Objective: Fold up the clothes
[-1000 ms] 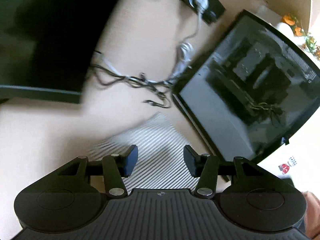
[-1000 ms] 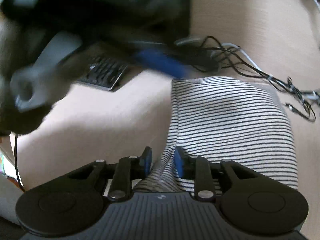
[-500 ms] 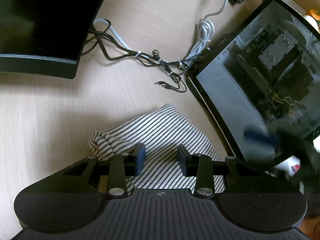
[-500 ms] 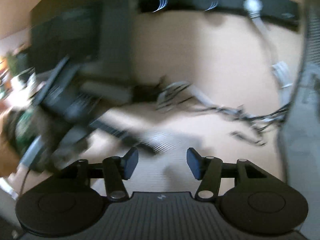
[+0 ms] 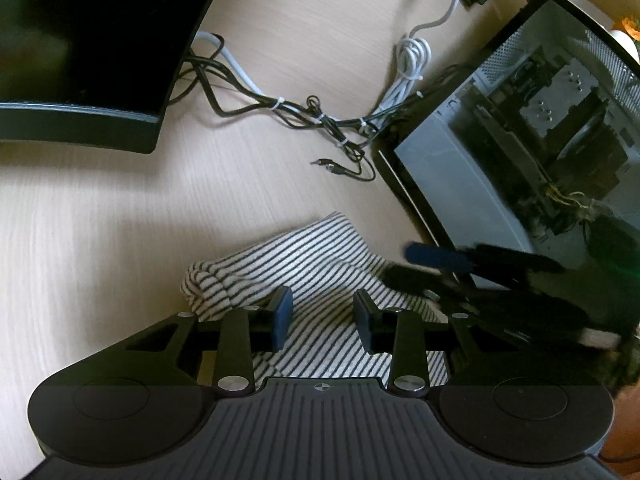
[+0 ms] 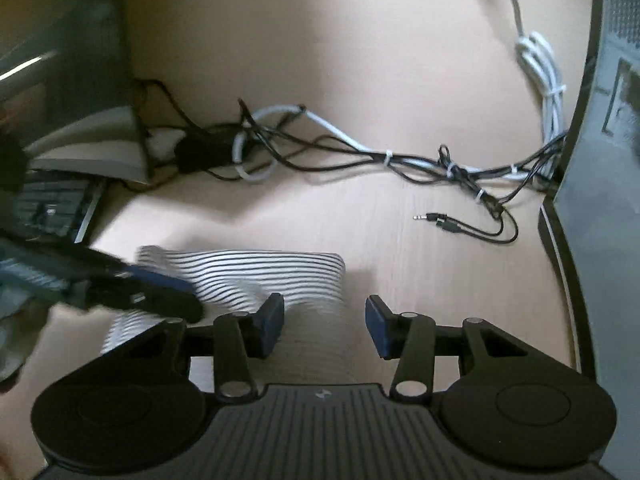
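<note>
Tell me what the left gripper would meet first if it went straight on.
Probably the striped cloth: it lies right ahead of the open left gripper, between the jaws. Depth is unclear.

Bare desk (image 5: 100, 240) lies open to the left of the striped cloth (image 5: 304, 256). A cable tangle (image 5: 320, 120) crosses behind it, the computer case (image 5: 520, 140) walls off the right, and the monitor (image 5: 80, 40) blocks the far left.

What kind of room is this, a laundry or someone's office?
Most likely a home computer desk, not a laundry: a monitor stands on the wooden desktop, a glass-sided computer case sits beside it, and bundled cables trail between them. The striped garment lies in front.
</note>
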Demonstrator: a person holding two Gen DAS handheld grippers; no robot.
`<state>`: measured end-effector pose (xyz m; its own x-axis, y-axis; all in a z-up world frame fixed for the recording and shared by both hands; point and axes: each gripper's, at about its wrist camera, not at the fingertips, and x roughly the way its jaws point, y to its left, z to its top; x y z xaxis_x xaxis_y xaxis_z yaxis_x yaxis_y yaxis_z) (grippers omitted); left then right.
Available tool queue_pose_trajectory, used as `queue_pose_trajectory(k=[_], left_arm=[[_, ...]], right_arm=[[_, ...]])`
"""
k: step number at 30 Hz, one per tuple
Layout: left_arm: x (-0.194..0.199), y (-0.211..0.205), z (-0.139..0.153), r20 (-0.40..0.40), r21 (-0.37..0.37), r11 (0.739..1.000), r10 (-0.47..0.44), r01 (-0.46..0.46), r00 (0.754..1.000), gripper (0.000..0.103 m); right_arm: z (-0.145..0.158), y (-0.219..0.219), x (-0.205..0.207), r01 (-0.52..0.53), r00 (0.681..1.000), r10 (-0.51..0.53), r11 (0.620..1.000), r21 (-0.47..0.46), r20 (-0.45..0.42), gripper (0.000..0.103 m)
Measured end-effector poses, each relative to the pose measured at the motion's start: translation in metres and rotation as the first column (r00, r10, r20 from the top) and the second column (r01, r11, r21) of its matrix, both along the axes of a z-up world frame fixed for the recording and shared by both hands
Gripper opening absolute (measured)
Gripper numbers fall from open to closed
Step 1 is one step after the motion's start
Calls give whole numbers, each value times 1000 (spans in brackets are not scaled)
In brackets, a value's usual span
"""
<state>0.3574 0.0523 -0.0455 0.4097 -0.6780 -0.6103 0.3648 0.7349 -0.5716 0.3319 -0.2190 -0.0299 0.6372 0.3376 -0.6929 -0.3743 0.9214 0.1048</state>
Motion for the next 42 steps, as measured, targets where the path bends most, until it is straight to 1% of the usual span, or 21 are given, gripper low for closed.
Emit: queue_pose_trajectory(k=[5,7,9,11,12,13,14,15,17,18,21,23,25,28,31,34,36,38,40,41,42], left_arm=[[2,0,-1,4,-1,1000,-10,10,1000,38],[3,0,-2,6,-3,1000,-14,14,1000,38],[3,-1,-2,6,-2,1000,-16,16,1000,38],[3,-1,-2,5,-1,1000,-17,17,1000,38],[2,-1,-1,4,-2,1000,-16,16,1000,38],[1,0,-1,4,-2,1000,-15,15,1000,38],[1,0,-1,3,-3,1000,-15,15,1000,38],[1,1,-1,3,-2,1000,-13,13,1000,38],[3,5,-2,0,0,1000,3,-3,1000,39],[5,8,-4,-5,-11,1000,15,-15,1000,39],[9,15,-8,-36,-52,998,21,-23,999,39],[9,13,-9,-36,-69,998,3,-6,999,38],[6,8,-6,-15,-40,999,-2,1,1000,38],[5,5,-4,-3,-19,1000,-4,4,1000,38],[5,5,-4,-3,-18,1000,0,0,1000,38],[5,4,-4,0,-13,1000,2,-2,1000,38],[5,4,-4,1,-13,1000,6,-6,1000,39],[4,4,-3,0,-17,1000,14,-14,1000,39],[1,7,-1,-2,-30,999,31,-31,1000,41],[-4,12,4,9,-38,998,44,-43,999,49],[-9,17,9,20,-46,997,56,-55,998,55]], right_arm=[[1,-13,-37,9,998,-6,999,41,-61,67],[-6,-16,-46,35,995,-29,997,67,-91,69],[-17,-21,-52,84,989,-68,989,123,-132,74],[-29,-28,-53,154,972,-109,965,214,-207,77],[-30,-27,-55,155,971,-108,963,219,-212,77],[-29,-23,-58,137,976,-97,970,201,-197,77],[-28,-20,-62,119,980,-86,976,181,-181,71],[-27,-16,-65,101,983,-74,982,162,-166,63],[-25,-8,-72,66,989,-50,990,121,-136,56],[-23,-5,-76,49,992,-37,994,101,-122,55],[-20,7,-86,-1,997,4,999,37,-80,55],[-18,14,-93,-33,998,32,999,-6,-53,57],[-19,15,-97,-32,999,32,999,-10,-32,58],[-7,17,-99,-38,999,38,999,-30,-5,59],[10,24,-107,-60,994,66,996,-62,88,62],[26,30,-118,-125,975,129,992,-36,180,61],[21,47,-121,-208,962,215,976,-62,169,50],[14,65,-124,-290,943,302,952,-97,140,49],[-2,78,-119,-318,938,334,935,-158,90,49],[-7,79,-117,-321,937,339,932,-168,89,50],[-12,80,-115,-324,935,343,929,-178,88,50]])
